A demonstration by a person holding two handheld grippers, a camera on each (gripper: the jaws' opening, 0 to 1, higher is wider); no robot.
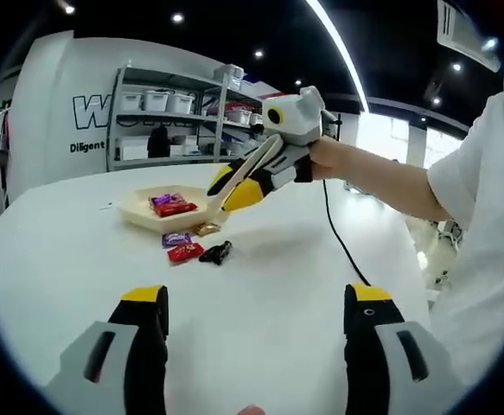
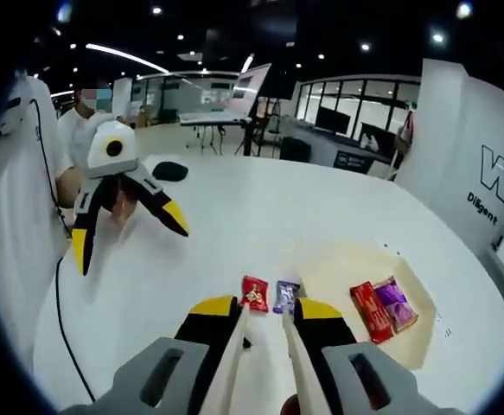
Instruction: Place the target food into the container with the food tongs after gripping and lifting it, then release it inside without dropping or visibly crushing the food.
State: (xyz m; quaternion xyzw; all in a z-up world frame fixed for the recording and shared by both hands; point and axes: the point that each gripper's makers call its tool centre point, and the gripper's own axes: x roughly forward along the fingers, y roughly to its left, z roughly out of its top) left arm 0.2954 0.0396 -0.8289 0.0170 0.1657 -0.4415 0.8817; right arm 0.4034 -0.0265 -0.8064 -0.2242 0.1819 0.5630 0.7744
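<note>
A cream tray (image 1: 137, 214) on the white table holds a red and a purple candy (image 1: 173, 205). In front of it lie a purple candy (image 1: 176, 239), a gold one (image 1: 206, 229), a red one (image 1: 185, 252) and a black one (image 1: 217, 252). My right gripper (image 1: 234, 188) hangs over the tray's near corner, shut on cream food tongs (image 1: 250, 169). In the right gripper view the tongs (image 2: 234, 359) stand slightly apart between my right gripper (image 2: 267, 308), just short of the red candy (image 2: 254, 292) and purple candy (image 2: 285, 296), with the tray (image 2: 338, 259) beyond. My left gripper (image 1: 256, 303) is open, holding nothing.
A black cable (image 1: 338, 238) runs across the table from the right gripper toward the person. My left gripper (image 2: 127, 233) hovers open at the left. A small black object (image 2: 171, 171) lies on the far side of the table. Shelves with white bins (image 1: 169, 112) stand behind.
</note>
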